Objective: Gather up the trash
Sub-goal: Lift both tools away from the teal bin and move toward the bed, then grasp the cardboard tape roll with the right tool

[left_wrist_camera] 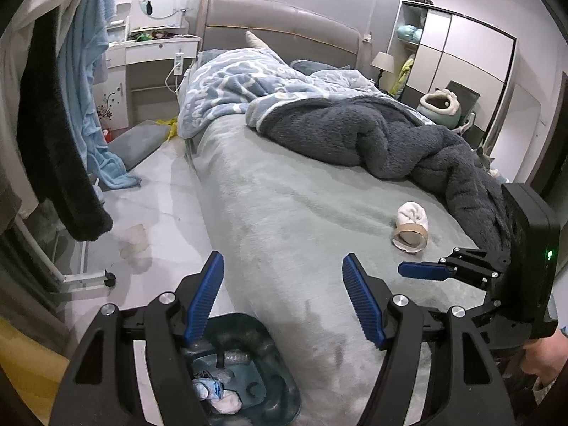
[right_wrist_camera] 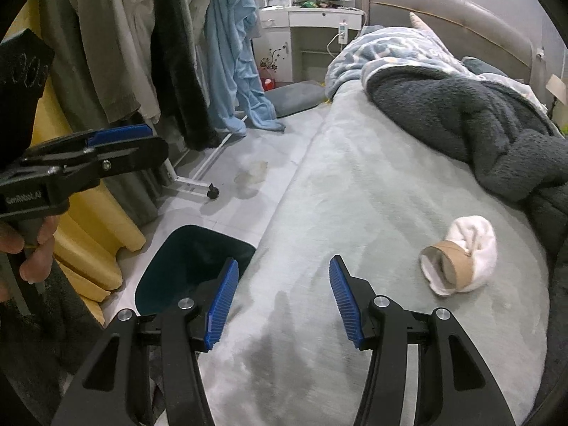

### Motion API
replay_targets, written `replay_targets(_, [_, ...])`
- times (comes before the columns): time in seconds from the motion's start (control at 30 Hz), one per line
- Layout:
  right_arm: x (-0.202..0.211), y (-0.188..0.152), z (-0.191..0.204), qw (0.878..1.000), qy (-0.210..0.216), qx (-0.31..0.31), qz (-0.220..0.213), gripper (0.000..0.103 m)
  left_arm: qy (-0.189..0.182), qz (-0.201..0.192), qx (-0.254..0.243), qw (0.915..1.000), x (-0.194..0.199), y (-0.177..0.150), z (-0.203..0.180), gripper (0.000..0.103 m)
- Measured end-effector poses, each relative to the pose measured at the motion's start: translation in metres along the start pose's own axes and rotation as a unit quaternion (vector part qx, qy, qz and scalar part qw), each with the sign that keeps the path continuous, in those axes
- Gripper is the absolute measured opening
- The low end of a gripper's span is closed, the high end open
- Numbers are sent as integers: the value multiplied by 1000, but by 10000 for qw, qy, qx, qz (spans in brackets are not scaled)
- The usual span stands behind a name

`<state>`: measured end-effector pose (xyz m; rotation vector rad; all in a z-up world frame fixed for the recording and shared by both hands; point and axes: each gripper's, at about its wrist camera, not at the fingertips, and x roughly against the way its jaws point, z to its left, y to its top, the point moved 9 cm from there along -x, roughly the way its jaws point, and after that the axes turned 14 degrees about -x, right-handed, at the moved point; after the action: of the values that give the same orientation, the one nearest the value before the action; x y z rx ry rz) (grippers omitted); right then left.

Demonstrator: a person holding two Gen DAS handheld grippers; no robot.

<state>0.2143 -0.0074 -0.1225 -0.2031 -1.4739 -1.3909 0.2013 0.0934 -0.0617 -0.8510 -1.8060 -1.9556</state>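
My left gripper is spread wide with nothing between its two fingers, and so is my right gripper. One cardboard roll lies on the bed, touching one crumpled white tissue, ahead and to my right. One dark bin stands on the floor against the bed's edge, holding several scraps

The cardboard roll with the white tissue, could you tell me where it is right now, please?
The cardboard roll lies on the grey-green bedspread, ahead-right of the right gripper, just short of the dark fleece blanket.
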Motion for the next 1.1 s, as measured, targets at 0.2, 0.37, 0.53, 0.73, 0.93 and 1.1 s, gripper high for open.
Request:
replay_targets(0.2, [16, 8, -20, 9998, -118, -4, -172, 54, -152, 15, -176, 9997, -9, 7, -15, 72])
replay_targets(0.37, [29, 11, -42, 9993, -238, 17, -297, 54, -260, -3, -306, 9992, -17, 10, -26, 72])
replay_targets(0.53, [40, 13, -55, 9987, -313, 83, -399, 54, -387, 7, -341, 9987, -29, 10, -31, 72])
replay_targets(0.73, [51, 18, -84, 9979, -417, -27, -504, 54, -531, 88, -518, 9972, -48, 14, -40, 72])
replay_targets(0.93, [38, 9, -105, 9975, -562, -107, -424, 54, -766, 37, -784, 9940, -65, 26, -55, 72])
replay_targets(1.1, [25, 11, -106, 9976, -583, -62, -358, 49, -955, 24, -840, 9919, -78, 34, -62, 72])
